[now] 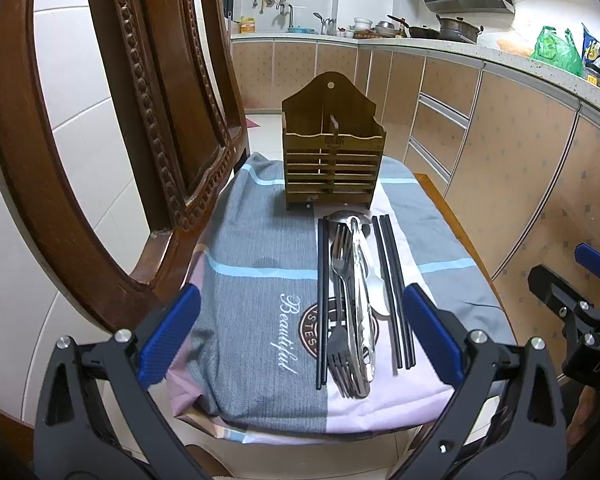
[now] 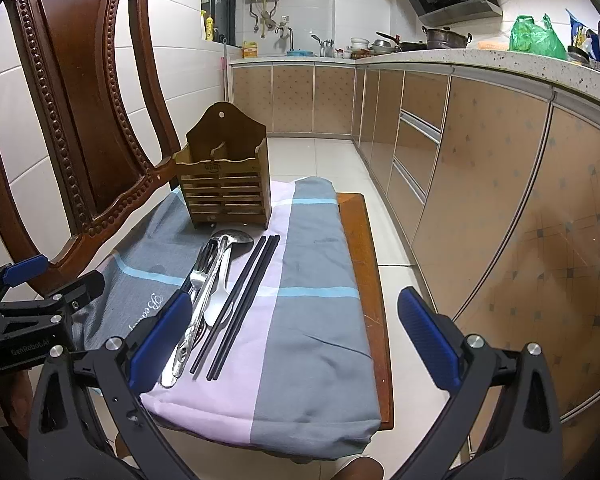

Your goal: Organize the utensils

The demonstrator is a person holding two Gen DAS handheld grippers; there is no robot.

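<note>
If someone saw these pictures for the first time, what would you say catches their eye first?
Probably the row of utensils lying lengthwise on the cloth-covered chair seat: forks, a ladle and black chopsticks. Just beyond them stands the empty wooden slatted holder. In the foreground, the left claw and right claw both gape open, holding nothing.

Two wrist cameras, low and near, facing the kitchen's far wall.
Both share the slatted brown wooden utensil caddy [image 1: 333, 148] [image 2: 225, 176]; left view sits left of right.
</note>
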